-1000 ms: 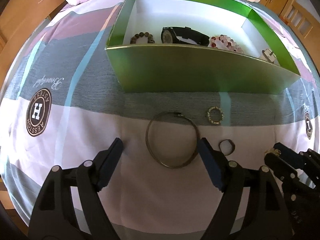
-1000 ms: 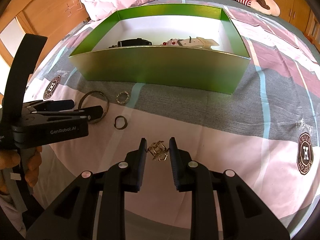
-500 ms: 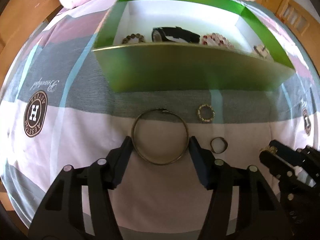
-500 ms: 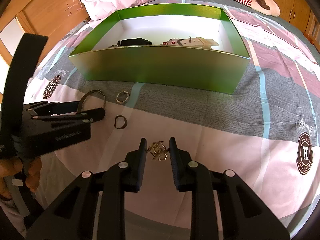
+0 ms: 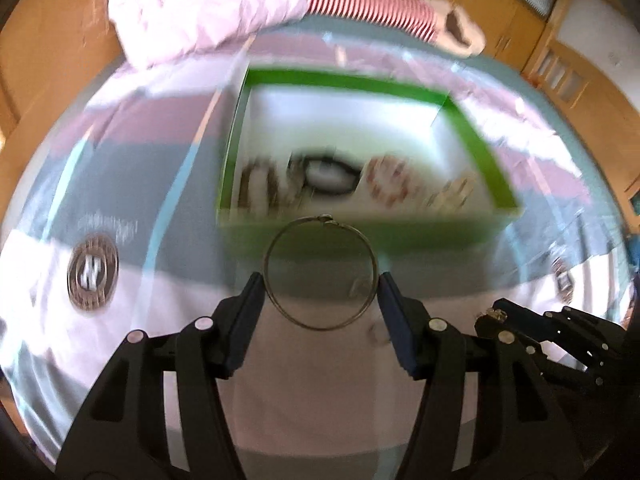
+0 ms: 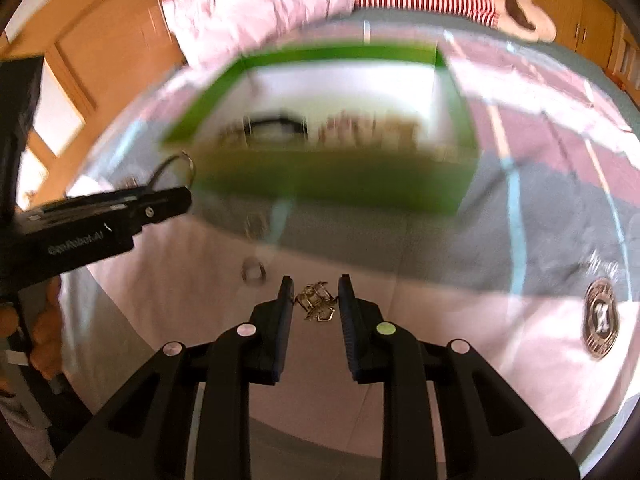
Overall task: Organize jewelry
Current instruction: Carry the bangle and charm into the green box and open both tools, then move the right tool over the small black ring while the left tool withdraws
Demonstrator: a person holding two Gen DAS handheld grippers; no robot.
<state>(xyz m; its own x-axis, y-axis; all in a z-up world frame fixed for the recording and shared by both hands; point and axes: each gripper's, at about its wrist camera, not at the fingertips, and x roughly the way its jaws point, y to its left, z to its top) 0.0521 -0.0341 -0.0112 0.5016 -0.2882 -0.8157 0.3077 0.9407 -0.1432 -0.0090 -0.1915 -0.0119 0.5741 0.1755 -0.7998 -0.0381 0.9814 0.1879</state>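
My left gripper (image 5: pixel 321 282) is shut on a thin dark metal bangle (image 5: pixel 320 219), held by its sides and lifted off the bed in front of the green box (image 5: pixel 360 240). From the right wrist view the same bangle (image 6: pixel 188 166) sticks out past the left gripper's fingers (image 6: pixel 164 206). My right gripper (image 6: pixel 316 292) is shut on a small gold-coloured brooch (image 6: pixel 316 304), also raised off the sheet. Inside the box (image 6: pixel 328 184) lie bead bracelets (image 5: pixel 260 184), a black watch (image 5: pixel 328 172) and other pieces, all blurred.
A small dark ring (image 6: pixel 254 272) lies on the patterned bedsheet (image 6: pixel 520 320) left of my right gripper; a blurred round piece (image 6: pixel 256 224) lies beyond it. A pink quilt (image 5: pixel 208 4) and a striped cushion (image 5: pixel 368 0) sit behind the box. Wooden cupboards surround the bed.
The left jaws closed onto the bangle's sides and lifted it off the bed. Both grippers rose and tilted upward, so the box interior shows more; the right keeps its brooch.
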